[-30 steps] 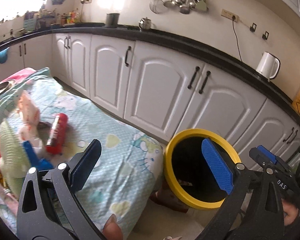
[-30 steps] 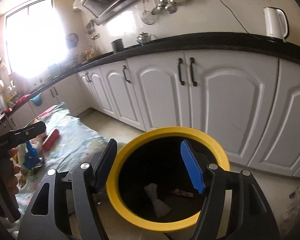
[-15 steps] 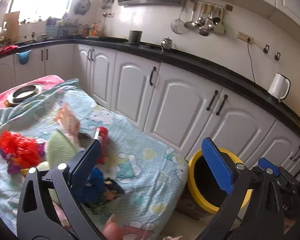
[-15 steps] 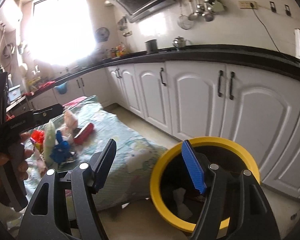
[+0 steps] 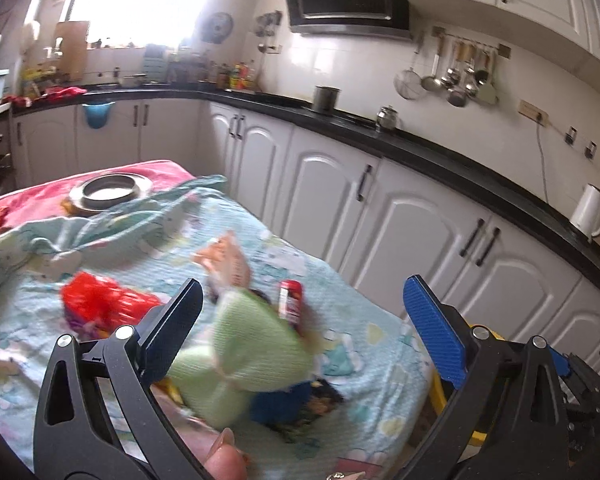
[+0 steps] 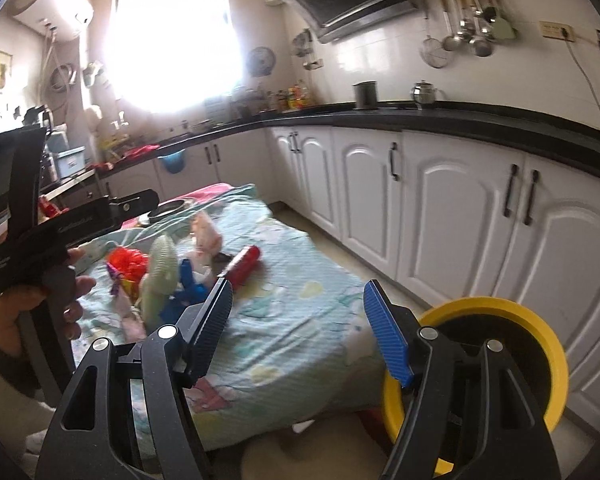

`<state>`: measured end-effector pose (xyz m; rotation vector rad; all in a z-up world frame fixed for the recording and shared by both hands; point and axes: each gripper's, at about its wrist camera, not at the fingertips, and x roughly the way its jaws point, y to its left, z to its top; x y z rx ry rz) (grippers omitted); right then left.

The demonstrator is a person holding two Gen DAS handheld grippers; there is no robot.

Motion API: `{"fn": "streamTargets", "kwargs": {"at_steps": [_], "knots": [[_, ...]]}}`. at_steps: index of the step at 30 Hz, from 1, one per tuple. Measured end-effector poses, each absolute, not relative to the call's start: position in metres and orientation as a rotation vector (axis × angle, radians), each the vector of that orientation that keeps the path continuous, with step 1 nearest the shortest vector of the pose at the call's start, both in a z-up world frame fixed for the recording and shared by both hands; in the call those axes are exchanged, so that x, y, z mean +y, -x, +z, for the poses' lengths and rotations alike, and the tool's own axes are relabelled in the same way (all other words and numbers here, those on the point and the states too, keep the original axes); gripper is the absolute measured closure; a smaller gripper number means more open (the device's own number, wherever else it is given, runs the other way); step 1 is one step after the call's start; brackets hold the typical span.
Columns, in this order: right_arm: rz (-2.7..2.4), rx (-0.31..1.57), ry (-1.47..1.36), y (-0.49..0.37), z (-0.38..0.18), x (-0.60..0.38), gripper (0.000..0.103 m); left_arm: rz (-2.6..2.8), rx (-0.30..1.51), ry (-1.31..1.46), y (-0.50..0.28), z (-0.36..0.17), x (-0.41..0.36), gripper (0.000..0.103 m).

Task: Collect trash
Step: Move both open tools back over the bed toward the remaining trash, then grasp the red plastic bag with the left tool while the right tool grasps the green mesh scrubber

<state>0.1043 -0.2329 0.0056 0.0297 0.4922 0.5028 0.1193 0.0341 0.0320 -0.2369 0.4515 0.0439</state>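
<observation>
Trash lies on a table under a light blue patterned cloth (image 5: 364,364): a pale green crumpled wrapper (image 5: 252,344), a red tube-shaped can (image 5: 290,306), a red plastic bag (image 5: 100,304), a pinkish packet (image 5: 228,264) and a dark blue wrapper (image 5: 284,402). My left gripper (image 5: 300,320) is open above the green wrapper, nothing between its fingers. My right gripper (image 6: 298,320) is open and empty over the table's near end. The yellow-rimmed black bin (image 6: 496,344) stands on the floor at the right. The same red can (image 6: 244,266) and green wrapper (image 6: 160,276) show in the right wrist view.
White cabinets (image 6: 460,216) under a black counter run along the right, leaving a narrow floor strip. A metal bowl (image 5: 110,192) sits on a pink cloth at the table's far end. A hand (image 6: 28,312) holds the left gripper's handle. A white kettle (image 5: 590,210) stands on the counter.
Both grippers have swung left and up from above the yellow bin toward the table. The trash pile now fills the left wrist view; the bin has slid to the right edge.
</observation>
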Motion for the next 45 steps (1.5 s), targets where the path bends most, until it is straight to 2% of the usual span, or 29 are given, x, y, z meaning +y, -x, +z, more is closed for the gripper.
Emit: {"fn": "streamTargets", "kwargs": {"at_steps": [17, 31, 36, 39, 42, 44, 45], "knots": [[0.722, 0.544, 0.048, -0.124, 0.007, -0.128, 0.038, 0.240, 0.444, 0.313, -0.114, 0.030, 0.150, 0.011], [0.788, 0.657, 0.068, -0.151, -0.016, -0.076, 0.051, 0.254, 0.618, 0.431, -0.142, -0.016, 0.243, 0.011], [0.782, 0.690, 0.058, -0.160, -0.023, -0.068, 0.055, 0.183, 0.698, 0.421, -0.160, -0.036, 0.245, 0.018], [0.782, 0.701, 0.053, -0.163, -0.025, -0.066, 0.060, 0.167, 0.731, 0.415, -0.167, -0.045, 0.242, 0.028], [0.783, 0.705, 0.059, -0.163, -0.027, -0.064, 0.067, 0.150, 0.760, 0.419, -0.172, -0.052, 0.239, 0.041], [0.779, 0.710, 0.063, -0.163, -0.028, -0.064, 0.072, 0.145, 0.767, 0.416, -0.173, -0.054, 0.235, 0.059], [0.781, 0.707, 0.060, -0.163, -0.028, -0.065, 0.073, 0.142, 0.767, 0.416, -0.174, -0.054, 0.234, 0.064]]}}
